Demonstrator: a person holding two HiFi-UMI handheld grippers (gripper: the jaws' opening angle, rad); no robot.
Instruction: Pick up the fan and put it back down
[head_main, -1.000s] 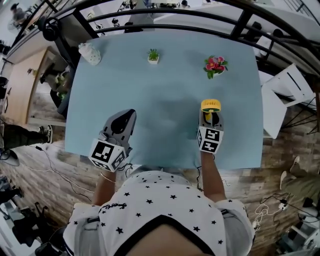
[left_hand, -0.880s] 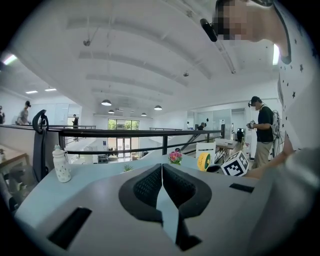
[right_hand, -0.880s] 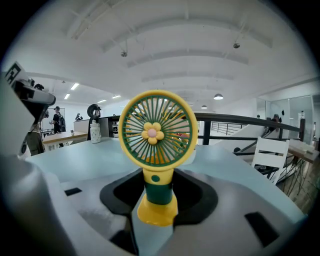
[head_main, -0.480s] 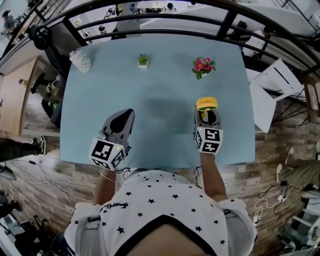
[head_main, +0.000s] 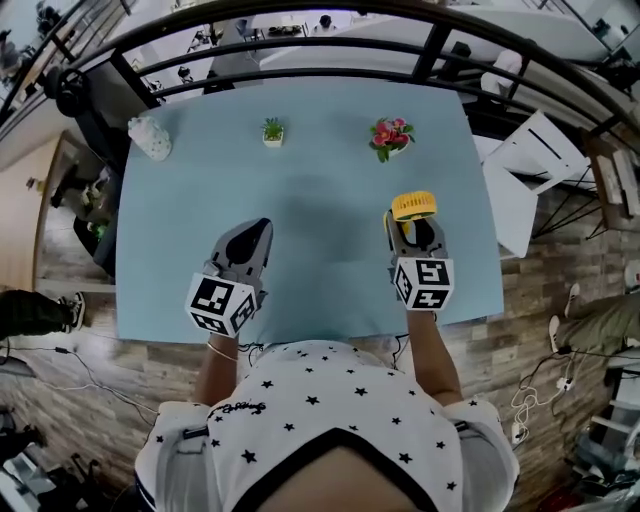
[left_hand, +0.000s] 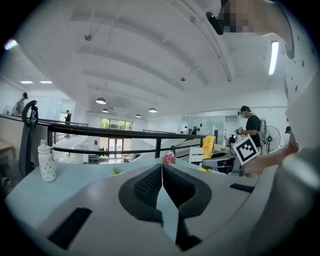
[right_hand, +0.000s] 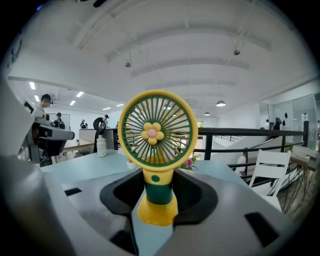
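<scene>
The small yellow and green fan (right_hand: 157, 150) stands upright between the jaws of my right gripper (right_hand: 159, 192), which is shut on its stem. Its round grille with a flower in the middle faces the right gripper's camera. In the head view the fan (head_main: 414, 207) shows as a yellow disc just beyond the right gripper (head_main: 414, 235), lifted above the light blue table (head_main: 300, 210). My left gripper (head_main: 250, 243) hovers over the table's near left part, jaws together with nothing between them (left_hand: 162, 182).
A white bottle (head_main: 150, 137) stands at the table's far left corner, a small green plant (head_main: 272, 131) and a pink flower pot (head_main: 389, 136) along the far edge. A black railing (head_main: 330, 45) runs behind the table. A white chair (head_main: 525, 170) is at the right.
My right gripper has risen with the fan held in it. The left gripper has drifted a little sideways. The view has shifted.
</scene>
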